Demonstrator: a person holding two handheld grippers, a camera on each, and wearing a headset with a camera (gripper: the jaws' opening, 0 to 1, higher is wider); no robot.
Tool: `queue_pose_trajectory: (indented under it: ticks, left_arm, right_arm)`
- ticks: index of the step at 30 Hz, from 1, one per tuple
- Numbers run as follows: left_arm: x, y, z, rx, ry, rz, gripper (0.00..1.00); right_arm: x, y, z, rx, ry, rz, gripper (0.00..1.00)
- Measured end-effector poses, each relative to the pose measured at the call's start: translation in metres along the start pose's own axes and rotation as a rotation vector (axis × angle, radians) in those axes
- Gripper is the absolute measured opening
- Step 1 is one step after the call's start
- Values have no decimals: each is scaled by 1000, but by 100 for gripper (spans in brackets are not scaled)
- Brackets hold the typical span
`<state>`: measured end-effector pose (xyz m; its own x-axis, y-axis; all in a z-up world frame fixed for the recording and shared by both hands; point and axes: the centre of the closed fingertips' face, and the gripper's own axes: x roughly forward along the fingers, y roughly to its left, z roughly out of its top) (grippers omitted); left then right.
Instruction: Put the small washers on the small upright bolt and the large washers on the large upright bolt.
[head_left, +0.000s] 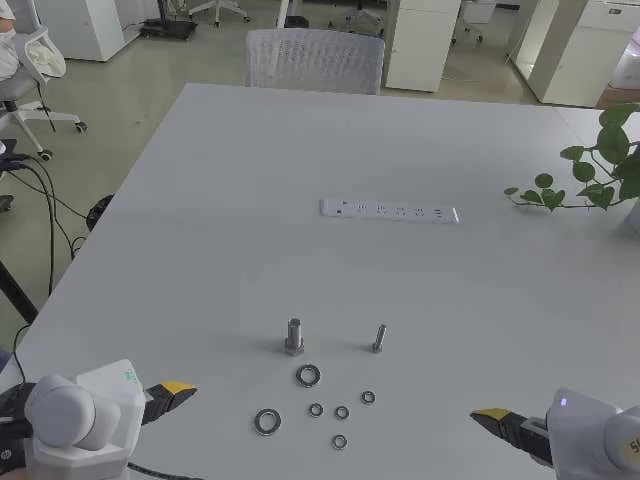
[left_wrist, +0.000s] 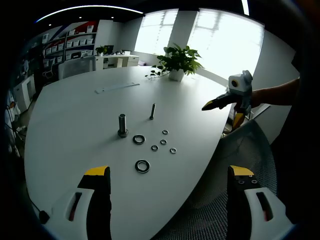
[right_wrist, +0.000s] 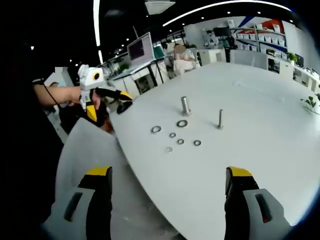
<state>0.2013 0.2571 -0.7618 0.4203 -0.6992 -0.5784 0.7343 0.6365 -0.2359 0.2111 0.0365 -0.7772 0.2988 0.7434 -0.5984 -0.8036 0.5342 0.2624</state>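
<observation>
On the white bench (head_left: 420, 140), in the head view, a thick grey steel large upright bolt (head_left: 293, 336) stands on its hex head, left of a slim small upright bolt (head_left: 379, 338) and apart from it. Just nearer the person lie two shiny flat steel large washers (head_left: 308, 375) and four small washers (head_left: 342, 412), all loose, none on a bolt yet. The left claw (head_left: 176, 392) and right claw (head_left: 492, 415) hover at the near edge, either side of the scatter.

Left gripper view: its yellow-tipped jaws stand wide apart and empty, washers ahead.

Right gripper view: jaws likewise spread, holding nothing.

The washers look light, rigid, thin and slick, and they lie flat on a smooth top, so they will likely skid. I would pinch across the ring, one jaw at the outer edge and one through the hole. The small ones offer little to grip.
</observation>
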Motion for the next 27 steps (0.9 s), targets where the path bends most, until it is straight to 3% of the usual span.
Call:
queue_pose_trajectory:
  ticks: [18, 27]
  left_arm:
    - [2, 1, 0, -5, 0, -1, 98]
    - [2, 2, -1, -3, 3, 1, 98]
  right_arm:
    - [2, 2, 5, -8, 1, 9, 94]
    - [7, 4, 18, -23, -1, 21, 93]
